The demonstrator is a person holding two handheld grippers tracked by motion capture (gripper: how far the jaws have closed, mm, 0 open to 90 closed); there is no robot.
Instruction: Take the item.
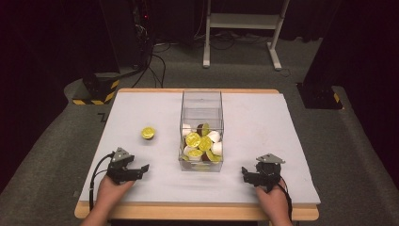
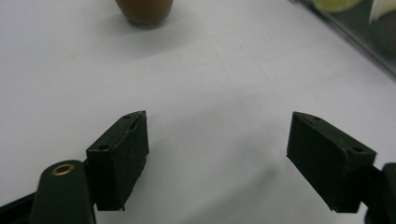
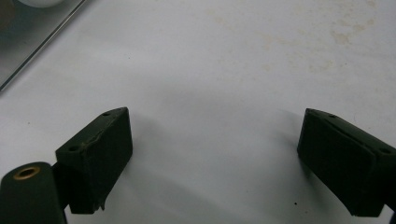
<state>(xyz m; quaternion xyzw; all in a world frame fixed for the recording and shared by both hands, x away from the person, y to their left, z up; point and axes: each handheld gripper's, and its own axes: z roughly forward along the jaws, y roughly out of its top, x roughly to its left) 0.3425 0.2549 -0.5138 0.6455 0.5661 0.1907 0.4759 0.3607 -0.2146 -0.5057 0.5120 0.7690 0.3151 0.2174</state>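
A clear plastic box stands in the middle of the white table, its near half holding several coffee capsules with yellow-green or white tops. One loose capsule with a yellow-green lid sits to the box's left. My left gripper rests low near the front left, open, with nothing between its jaws. In the left gripper view the brown body of that capsule lies well ahead and the box wall is at the upper right. My right gripper is open and empty at the front right; in its own view the box corner shows at the upper left.
The white mat covers a wooden table with bare surface on both sides of the box. Beyond the table are a grey carpet, cables, a white desk frame and a yellow-black striped block.
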